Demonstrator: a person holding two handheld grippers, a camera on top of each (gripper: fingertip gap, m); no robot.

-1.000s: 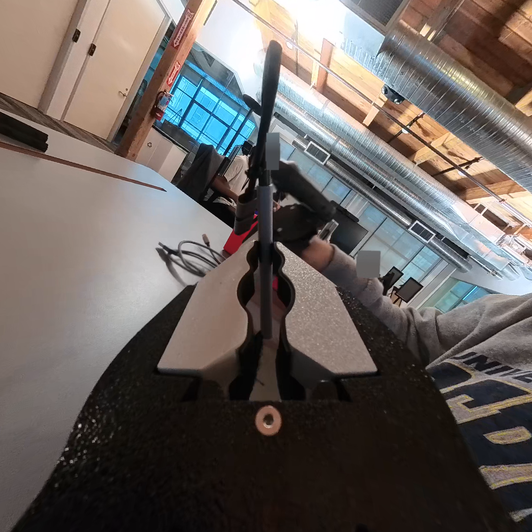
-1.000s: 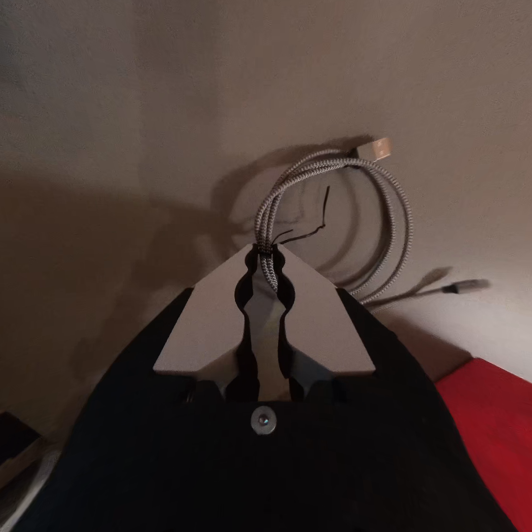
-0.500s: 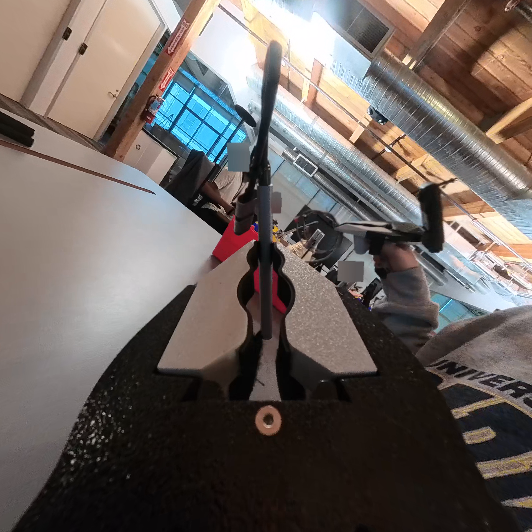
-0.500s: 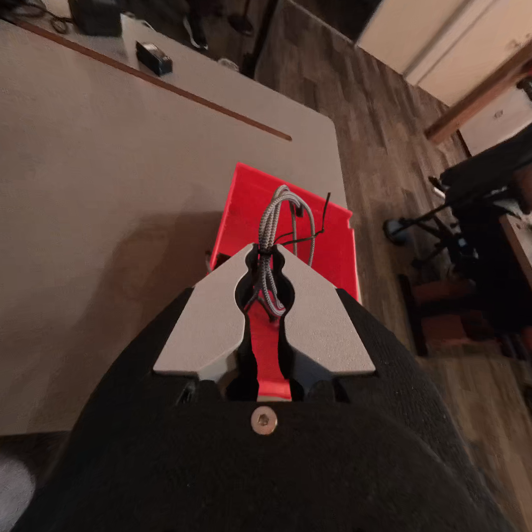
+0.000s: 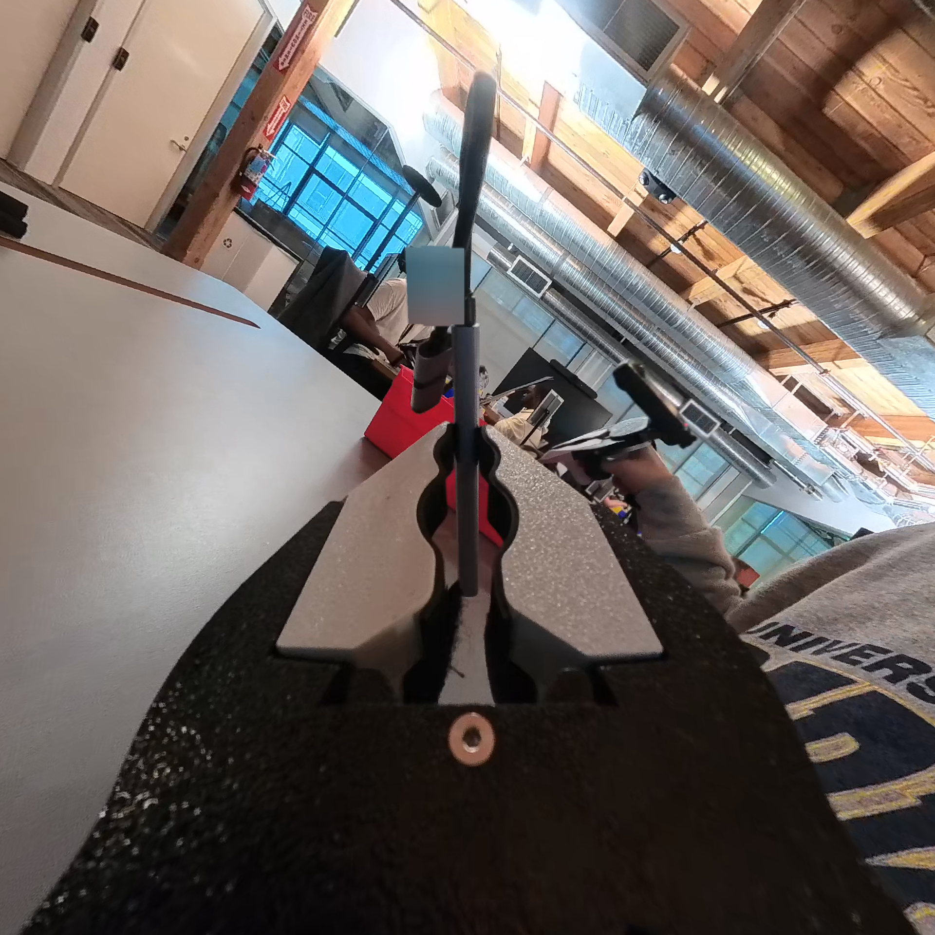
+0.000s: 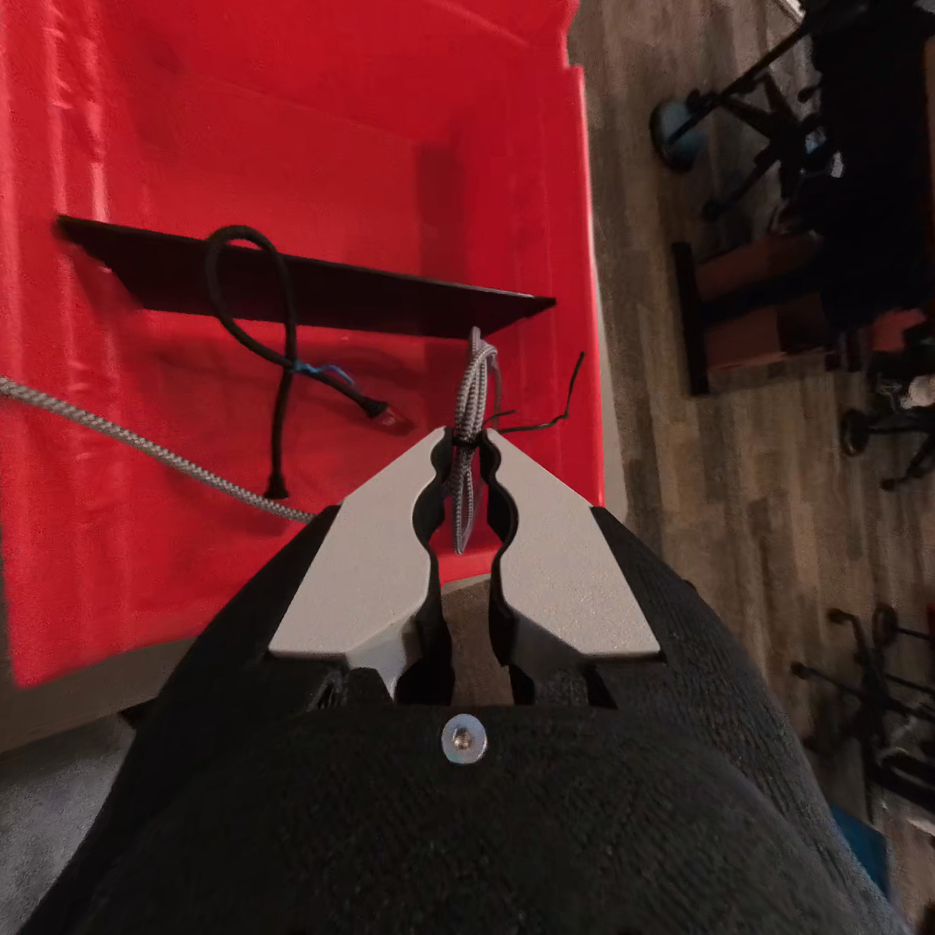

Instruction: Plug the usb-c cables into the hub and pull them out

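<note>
My left gripper (image 5: 466, 430) is shut on a thin grey hub (image 5: 465, 485), seen edge-on and held upright above the white table (image 5: 126, 430). The hub's black cable (image 5: 475, 152) loops up and over, and its plug (image 5: 430, 379) hangs beside the hub. My right gripper (image 6: 466, 435) is shut on a coiled grey braided usb-c cable (image 6: 473, 384) bound with a black tie. It holds the coil over the open red bin (image 6: 303, 126). The right gripper also shows in the left wrist view (image 5: 597, 440), above the red bin (image 5: 399, 425).
Inside the bin lie a black cable (image 6: 283, 324), a black divider plate (image 6: 354, 298) and another grey braided cable (image 6: 126, 440). The bin stands at the table's edge, with wood floor (image 6: 708, 506) and office chairs (image 6: 809, 126) beyond. People sit at desks past the table. One gripper's finger ends stand about 45 cm off the other's.
My right gripper lifted the coiled cable off the table and carried it over the red bin, now close above its inside. The left gripper holds the hub almost still.
</note>
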